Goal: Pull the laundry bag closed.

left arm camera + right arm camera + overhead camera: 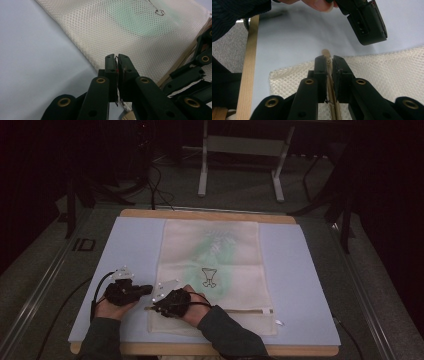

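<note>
The left gripper sits at the near left corner of the mesh bag, jaws pressed together with only frayed threads between them. The right gripper, beside it, clamps a tan strip at the bag's near edge. The bag lies flat down the middle of the blue-covered tabletop, its zipper near the front edge.

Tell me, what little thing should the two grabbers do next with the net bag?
Probably pull gently apart. The left gripper looks shut on the mesh bag at its edge, and the right gripper is shut on the bag's tan zipper band, near one corner.
</note>
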Motion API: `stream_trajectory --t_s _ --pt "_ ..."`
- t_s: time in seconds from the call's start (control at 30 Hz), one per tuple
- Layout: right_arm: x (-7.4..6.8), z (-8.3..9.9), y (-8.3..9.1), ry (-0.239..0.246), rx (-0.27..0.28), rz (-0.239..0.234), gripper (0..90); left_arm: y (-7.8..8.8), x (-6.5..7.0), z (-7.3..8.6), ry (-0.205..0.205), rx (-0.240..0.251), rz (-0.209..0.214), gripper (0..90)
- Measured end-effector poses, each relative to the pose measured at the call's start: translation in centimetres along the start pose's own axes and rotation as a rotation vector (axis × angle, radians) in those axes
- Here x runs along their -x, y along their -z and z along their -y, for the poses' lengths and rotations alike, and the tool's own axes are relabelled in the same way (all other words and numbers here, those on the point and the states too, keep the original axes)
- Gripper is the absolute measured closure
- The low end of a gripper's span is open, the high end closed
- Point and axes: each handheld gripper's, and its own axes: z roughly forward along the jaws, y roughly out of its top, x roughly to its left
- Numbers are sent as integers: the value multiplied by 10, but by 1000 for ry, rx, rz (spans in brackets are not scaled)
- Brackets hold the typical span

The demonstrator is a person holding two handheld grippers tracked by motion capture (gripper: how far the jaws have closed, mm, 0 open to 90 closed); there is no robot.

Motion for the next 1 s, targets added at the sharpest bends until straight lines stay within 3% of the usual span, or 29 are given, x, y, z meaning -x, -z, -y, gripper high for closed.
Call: stream_trajectory --t_s 1.0 --pt "2 -12 -31 -25 -13 -5 808 2 -2 0 7 9 -5 854"
